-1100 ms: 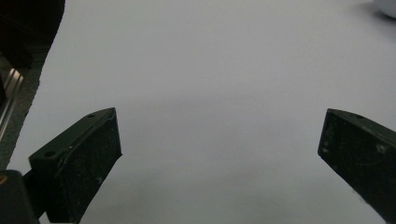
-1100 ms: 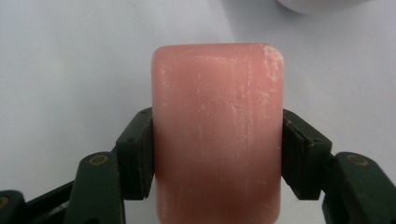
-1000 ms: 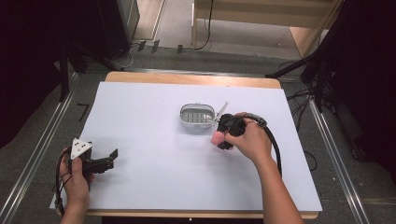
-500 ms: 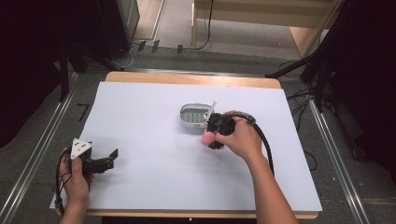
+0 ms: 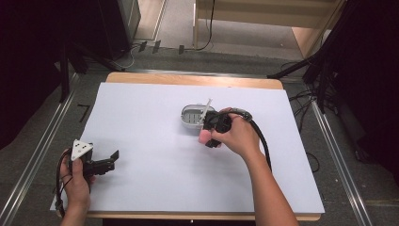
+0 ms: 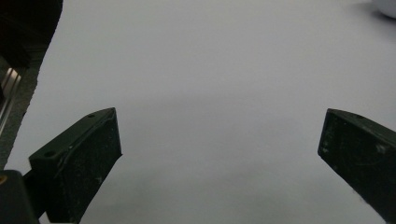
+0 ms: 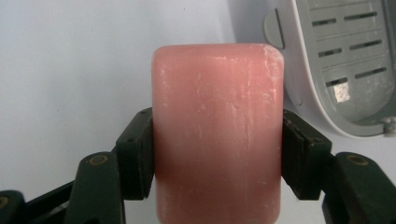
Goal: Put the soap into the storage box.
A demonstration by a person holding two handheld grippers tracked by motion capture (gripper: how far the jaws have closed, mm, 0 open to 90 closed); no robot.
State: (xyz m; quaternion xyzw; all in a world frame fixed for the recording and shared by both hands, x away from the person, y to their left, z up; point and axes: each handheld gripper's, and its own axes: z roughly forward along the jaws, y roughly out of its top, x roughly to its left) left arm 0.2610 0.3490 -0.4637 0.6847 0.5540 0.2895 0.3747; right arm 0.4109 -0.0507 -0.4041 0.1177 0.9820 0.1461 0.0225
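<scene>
I have the pink soap bar point(image 7: 217, 133) clamped between the two black jaws of my right gripper point(image 7: 217, 158), one pad pressed flat against each long side of the bar. In the right gripper view the bar stands lengthwise out past the pads, its rounded far end pointing away from me, its surface dull with pale scuffs. From the high view I see the soap bar point(image 5: 205, 137) as a small pink end poking out on the left of my right hand point(image 5: 237, 136), over the white sheet in the middle of the tabletop point(image 5: 188, 79).

Just beside the bar sits the grey soap dish point(image 7: 348, 70), an oval tray with slotted drain openings in its floor. In the right gripper view the dish lies up and to the right of the bar; I cannot tell whether the two touch. In the high view the soap dish point(image 5: 192, 117) is just beyond my right gripper point(image 5: 214, 131), with a thin white stick point(image 5: 207, 106) slanting up from its far edge.

My left gripper point(image 6: 219, 154) is released, its jaws standing wide apart over bare white sheet point(image 6: 210, 70). From above I see this left gripper point(image 5: 110, 160) near the front left corner of the tabletop, well apart from the dish and the soap, held level in my left hand point(image 5: 77, 181) with the grey three-cornered plate on top.
</scene>
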